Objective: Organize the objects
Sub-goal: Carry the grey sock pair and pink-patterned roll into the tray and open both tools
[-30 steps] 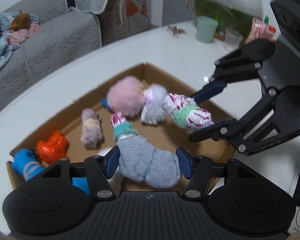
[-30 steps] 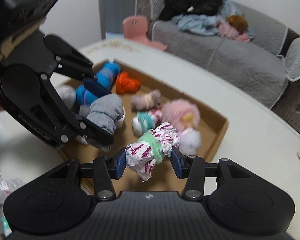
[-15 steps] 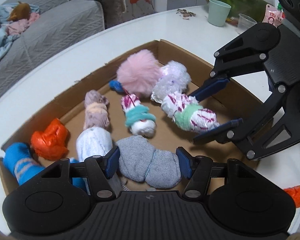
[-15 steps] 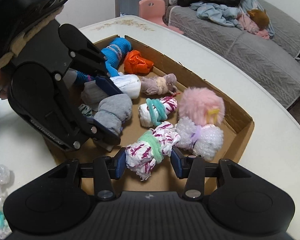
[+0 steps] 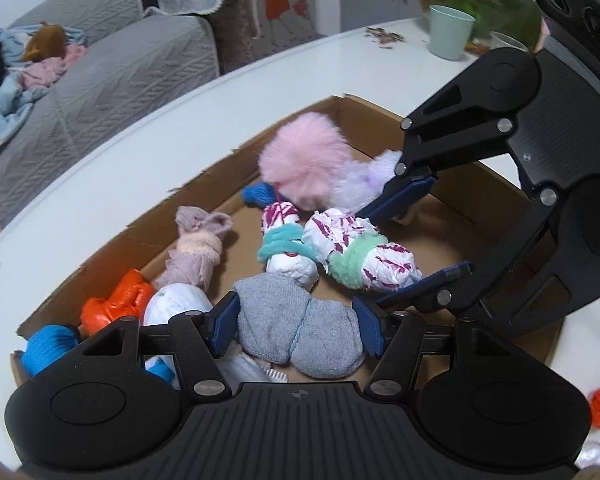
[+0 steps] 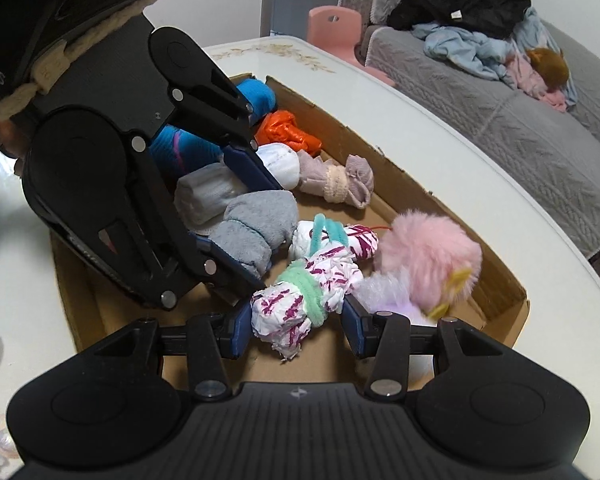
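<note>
**Two bundles held over a crowded box**

My left gripper point(image 5: 296, 330) is clamped on a soft grey sock roll point(image 5: 298, 328), its blue pads pressing both ends, low above the near part of the cardboard box point(image 5: 496, 184). My right gripper point(image 6: 296, 326) pinches a crinkled white-and-magenta bundle point(image 6: 300, 300) tied with a fuzzy green band, jaws narrow, over the box's near edge. The two grippers hang close together, and the bundle sits just beside its twin point(image 5: 286, 248), tied in teal, on the box floor.

Bare cardboard shows beneath the held bundle and toward the right wall; elsewhere the floor is crowded. Along the far side lie a fluffy pink pompom point(image 5: 304, 160), a pale lilac puff point(image 6: 384, 294), a mauve sock roll point(image 5: 198, 248), an orange crumpled bag point(image 5: 116, 306), a white roll point(image 6: 280, 162) and a blue sock point(image 6: 256, 96). The box walls are low, with ragged rims.

The box rests on a smooth white table point(image 5: 100, 152), open on all sides; a green cup point(image 5: 450, 32) stands well away. A grey quilted sofa point(image 6: 500, 120) lies beyond.
</note>
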### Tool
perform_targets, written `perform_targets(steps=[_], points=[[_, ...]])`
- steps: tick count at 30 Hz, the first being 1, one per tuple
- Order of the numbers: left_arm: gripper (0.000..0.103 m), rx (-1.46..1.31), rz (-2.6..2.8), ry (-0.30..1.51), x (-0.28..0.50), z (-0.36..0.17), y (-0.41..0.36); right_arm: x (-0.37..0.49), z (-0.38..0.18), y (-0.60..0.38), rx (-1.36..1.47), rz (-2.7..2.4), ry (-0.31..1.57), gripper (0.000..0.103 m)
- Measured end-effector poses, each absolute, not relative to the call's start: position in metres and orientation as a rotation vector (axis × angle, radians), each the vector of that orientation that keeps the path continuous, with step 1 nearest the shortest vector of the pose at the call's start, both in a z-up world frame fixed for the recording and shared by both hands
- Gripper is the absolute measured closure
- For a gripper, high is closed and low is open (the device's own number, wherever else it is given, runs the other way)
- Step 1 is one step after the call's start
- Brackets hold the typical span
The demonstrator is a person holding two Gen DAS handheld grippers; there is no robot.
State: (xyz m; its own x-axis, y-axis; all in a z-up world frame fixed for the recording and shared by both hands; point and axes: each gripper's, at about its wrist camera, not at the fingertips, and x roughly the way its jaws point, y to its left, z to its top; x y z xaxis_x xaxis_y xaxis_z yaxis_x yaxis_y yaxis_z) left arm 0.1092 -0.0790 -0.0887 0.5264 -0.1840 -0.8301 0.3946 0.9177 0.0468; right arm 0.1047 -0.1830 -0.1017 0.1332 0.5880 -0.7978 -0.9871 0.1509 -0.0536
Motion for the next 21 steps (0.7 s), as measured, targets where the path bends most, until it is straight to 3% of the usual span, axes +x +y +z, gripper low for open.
perform_targets(steps=[21], points=[[0.029,0.241,-0.333,0.974,0.1089,-0.0894,-0.0803,0.1056,-0.1041,-0.1816,-0.734,1.275,0.742,0.056]])
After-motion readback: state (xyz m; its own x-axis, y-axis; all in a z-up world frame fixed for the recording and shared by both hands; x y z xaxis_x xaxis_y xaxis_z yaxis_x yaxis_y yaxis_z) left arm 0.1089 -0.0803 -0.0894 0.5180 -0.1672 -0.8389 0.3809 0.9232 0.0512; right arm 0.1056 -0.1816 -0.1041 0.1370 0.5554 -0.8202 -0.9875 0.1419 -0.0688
